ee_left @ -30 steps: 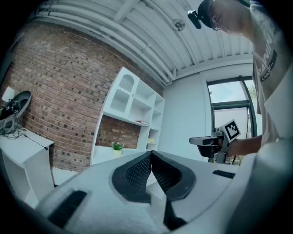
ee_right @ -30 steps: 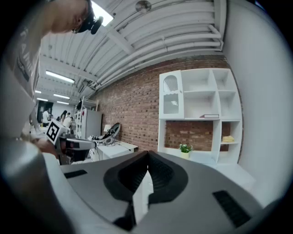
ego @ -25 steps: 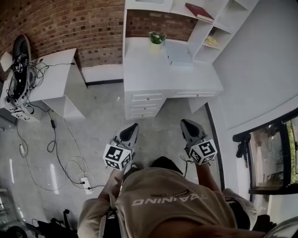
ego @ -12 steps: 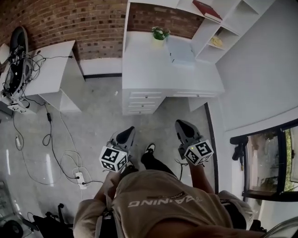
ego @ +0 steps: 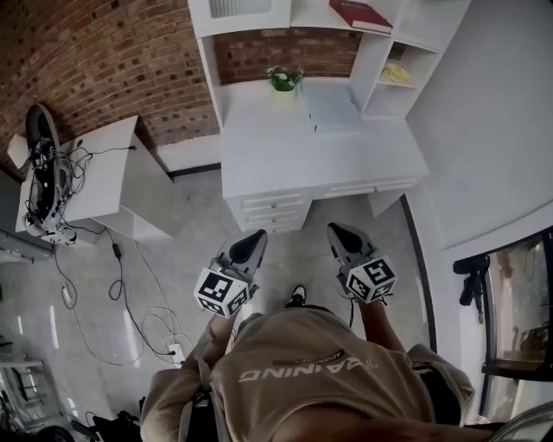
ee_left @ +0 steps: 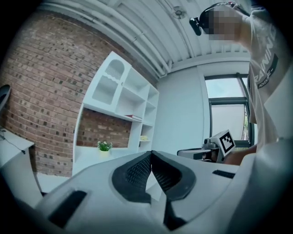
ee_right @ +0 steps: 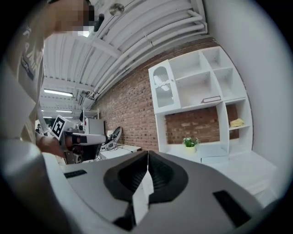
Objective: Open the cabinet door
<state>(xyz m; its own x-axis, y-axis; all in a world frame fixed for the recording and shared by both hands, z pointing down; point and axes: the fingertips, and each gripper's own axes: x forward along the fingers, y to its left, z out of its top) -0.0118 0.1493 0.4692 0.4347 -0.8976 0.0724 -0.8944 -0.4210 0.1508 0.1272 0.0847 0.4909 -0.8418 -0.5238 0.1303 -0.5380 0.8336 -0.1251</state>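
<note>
Beige printed T-shirt, grey left tool, grey right tool, black-and-white marker cubes

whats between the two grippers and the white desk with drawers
Head view: only bare grey floor between the left gripper, right gripper and the desk.

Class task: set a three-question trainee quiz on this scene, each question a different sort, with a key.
1. True or false: the potted plant stands on the white desk.
2. The red book lies: A) on the floor; B) on an upper shelf; C) beside the plant.
3. Fill in: the jaws of the left gripper and the right gripper are ____, holding nothing.
Key: 1 true; 2 B; 3 shut.
</note>
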